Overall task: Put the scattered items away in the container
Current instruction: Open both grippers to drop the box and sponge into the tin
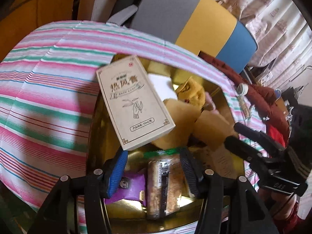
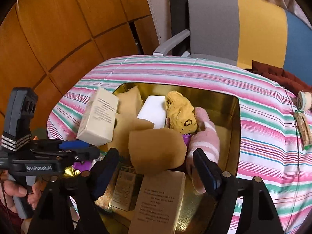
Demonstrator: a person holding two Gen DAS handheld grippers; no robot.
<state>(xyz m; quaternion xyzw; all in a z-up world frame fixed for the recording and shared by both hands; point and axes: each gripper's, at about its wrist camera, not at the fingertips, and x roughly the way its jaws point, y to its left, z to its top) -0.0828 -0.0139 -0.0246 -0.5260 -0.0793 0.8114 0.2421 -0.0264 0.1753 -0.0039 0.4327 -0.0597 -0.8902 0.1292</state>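
A striped tablecloth [image 2: 259, 136] fills both views, with the gold container [image 2: 224, 105] at centre holding sponges, socks and packets. A cream box [image 1: 134, 101] lies tilted across the container's upper-left rim. Both the left gripper [image 1: 154, 173] and right gripper [image 2: 156, 167] hang spread, pinching nothing.

Glossy gold metal tin [image 2: 224, 105] on matt striped cloth [image 2: 263, 136], holding a matt cardboard box [image 1: 134, 101].

Gold tin [image 2: 232, 117] packed w/ box [image 2: 98, 117], socks, sponges
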